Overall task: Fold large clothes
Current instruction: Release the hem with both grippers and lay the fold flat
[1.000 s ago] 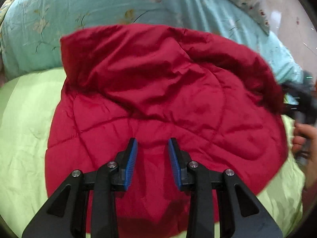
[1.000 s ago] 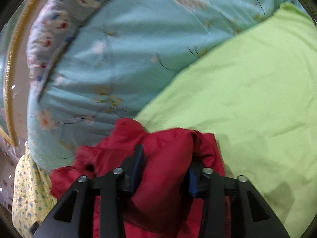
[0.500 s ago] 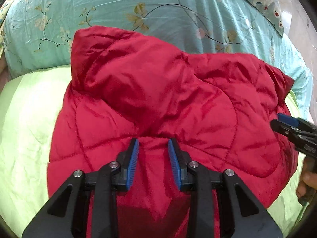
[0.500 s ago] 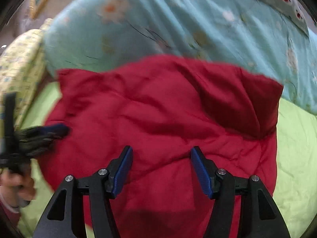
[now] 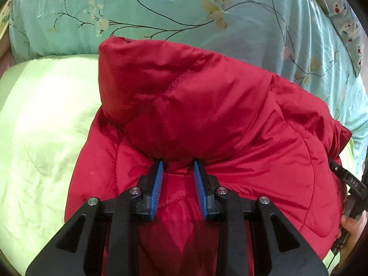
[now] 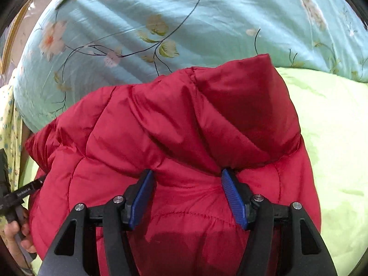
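Lying crosswise, red jacket [image 5: 207,126] points hood [image 6: 248,105] toward quilt [image 6: 161,11].

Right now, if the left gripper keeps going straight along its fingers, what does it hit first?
The left gripper would meet the folded-over flap of the red quilted jacket at once; its open fingertips already sit at that fold's edge, maybe touching. The floral teal quilt lies beyond.

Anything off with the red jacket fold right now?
Slightly. The red jacket is a puffy heap on the green sheet, its folded-over part bulging unevenly and skewed toward the floral quilt. No damage visible. Left gripper and right gripper are open.
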Action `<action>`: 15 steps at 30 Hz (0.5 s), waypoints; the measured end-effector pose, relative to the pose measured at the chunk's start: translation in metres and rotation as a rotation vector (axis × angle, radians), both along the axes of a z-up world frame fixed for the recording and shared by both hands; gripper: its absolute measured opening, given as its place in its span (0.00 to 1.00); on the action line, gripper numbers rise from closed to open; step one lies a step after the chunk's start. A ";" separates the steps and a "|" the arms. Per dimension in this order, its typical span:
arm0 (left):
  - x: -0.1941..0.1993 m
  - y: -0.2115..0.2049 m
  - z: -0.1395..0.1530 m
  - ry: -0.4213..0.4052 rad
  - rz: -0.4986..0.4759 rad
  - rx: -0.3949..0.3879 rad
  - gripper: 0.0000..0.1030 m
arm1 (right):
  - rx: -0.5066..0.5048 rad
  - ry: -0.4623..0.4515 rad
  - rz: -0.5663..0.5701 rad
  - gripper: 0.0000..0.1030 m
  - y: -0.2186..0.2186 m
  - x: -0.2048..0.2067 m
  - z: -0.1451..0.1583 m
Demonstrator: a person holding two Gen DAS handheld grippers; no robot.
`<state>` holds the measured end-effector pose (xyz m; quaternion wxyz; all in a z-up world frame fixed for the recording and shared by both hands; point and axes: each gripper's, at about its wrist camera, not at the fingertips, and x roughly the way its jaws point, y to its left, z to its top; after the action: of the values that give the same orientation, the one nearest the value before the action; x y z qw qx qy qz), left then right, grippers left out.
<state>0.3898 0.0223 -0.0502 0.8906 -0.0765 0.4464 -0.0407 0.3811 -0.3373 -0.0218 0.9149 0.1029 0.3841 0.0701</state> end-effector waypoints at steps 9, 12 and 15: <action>-0.014 0.012 0.011 -0.007 -0.016 -0.062 0.26 | 0.023 -0.006 0.011 0.62 -0.012 0.000 -0.007; -0.035 0.029 0.022 -0.032 -0.013 -0.114 0.26 | 0.023 -0.001 0.012 0.62 -0.003 0.009 -0.006; -0.049 0.040 0.027 -0.049 -0.014 -0.133 0.26 | 0.037 0.002 0.009 0.62 -0.006 0.006 0.000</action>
<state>0.3407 0.0626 -0.0237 0.8939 -0.1316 0.4212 -0.0784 0.3875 -0.3429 -0.0217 0.9120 0.1184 0.3842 0.0813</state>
